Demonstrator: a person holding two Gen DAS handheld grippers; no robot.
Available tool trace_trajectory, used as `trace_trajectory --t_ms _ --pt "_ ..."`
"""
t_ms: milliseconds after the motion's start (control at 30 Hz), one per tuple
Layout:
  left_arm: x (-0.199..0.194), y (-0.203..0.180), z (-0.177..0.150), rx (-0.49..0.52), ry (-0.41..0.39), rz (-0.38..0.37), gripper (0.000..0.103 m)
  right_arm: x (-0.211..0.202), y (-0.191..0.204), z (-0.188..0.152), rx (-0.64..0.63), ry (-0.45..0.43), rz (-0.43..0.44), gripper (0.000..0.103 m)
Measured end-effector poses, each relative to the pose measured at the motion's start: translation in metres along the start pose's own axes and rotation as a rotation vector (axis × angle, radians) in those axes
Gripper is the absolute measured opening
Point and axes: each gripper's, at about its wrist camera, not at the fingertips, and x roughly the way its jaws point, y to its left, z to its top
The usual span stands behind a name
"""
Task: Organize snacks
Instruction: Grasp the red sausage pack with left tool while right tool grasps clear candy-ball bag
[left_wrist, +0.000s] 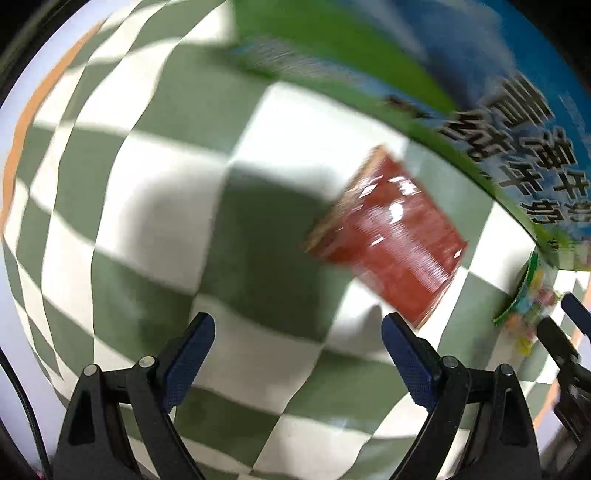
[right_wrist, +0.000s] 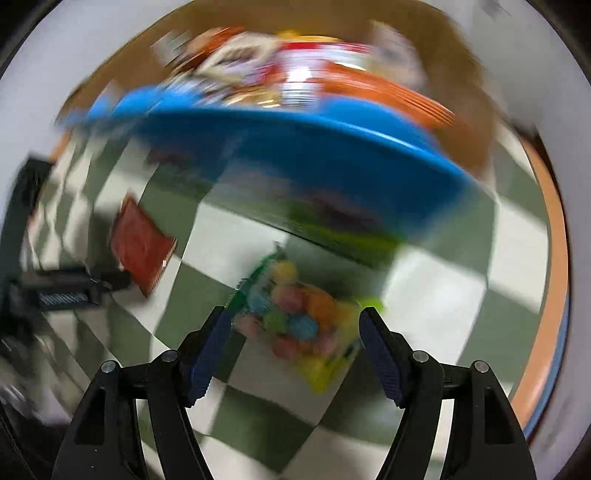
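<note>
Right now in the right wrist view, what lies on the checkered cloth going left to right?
Left gripper → red packet → bag of colorful candies, which sits between the right gripper fingers.

Large dark Chinese characters on blue-green box (left_wrist: 517, 122), blurred, 海 and 牛 barely legible

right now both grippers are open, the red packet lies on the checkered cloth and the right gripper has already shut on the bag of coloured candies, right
Not quite. In the right wrist view the right gripper is open, its fingers either side of the candy bag, not shut on it. The red packet does lie on the checkered cloth.
</note>
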Motion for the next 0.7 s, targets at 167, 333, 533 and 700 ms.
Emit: trace_trajectory --t_ms 167,333,533,700 --pt "-0.004 0.015 -0.003 -0.15 0.039 -0.17 0.093 0.026 0.006 0.009 -0.016 0.086 0.063 0.075" --pt "-0.004 -0.006 0.016 -0.29 0.037 -0.3 0.093 0.025 -0.002 -0.003 0.153 0.126 0.235 0.075" --pt "0.015 -0.013 0.028 -0.409 0.05 -0.302 0.093 0.015 -0.001 -0.014 0.165 0.099 0.163 0.075" --pt "0.029 -0.006 0.033 -0.391 0.035 -0.271 0.093 0.014 0.02 -0.016 0.102 0.088 0.12 0.075"
